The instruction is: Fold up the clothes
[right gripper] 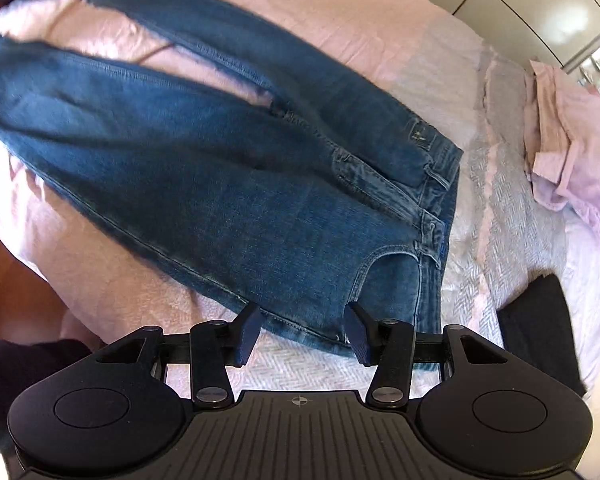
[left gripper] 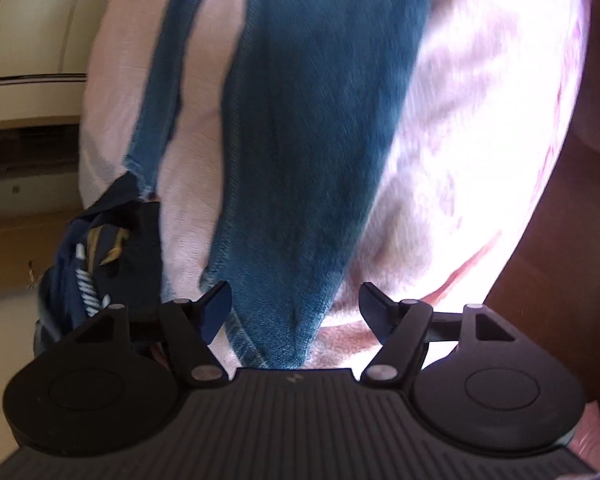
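Observation:
A pair of blue jeans (right gripper: 220, 152) lies spread flat on a pink bedcover (right gripper: 340, 8), legs to the upper left, waistband (right gripper: 440, 216) to the right. My right gripper (right gripper: 304, 332) is open, its fingers either side of the jeans' near hip edge, just above the cloth. In the left wrist view one jeans leg (left gripper: 320, 120) runs up the frame and its hem end lies between the fingers of my open left gripper (left gripper: 296, 312). The second leg (left gripper: 160, 92) lies to the left. Neither gripper holds the cloth.
A pink garment (right gripper: 568, 144) lies crumpled at the bed's right side. A dark folded item (right gripper: 540, 328) sits near the right front edge. A dark blue patterned garment (left gripper: 100, 256) lies off the bed's left side. Wooden floor (right gripper: 4, 280) borders the bed.

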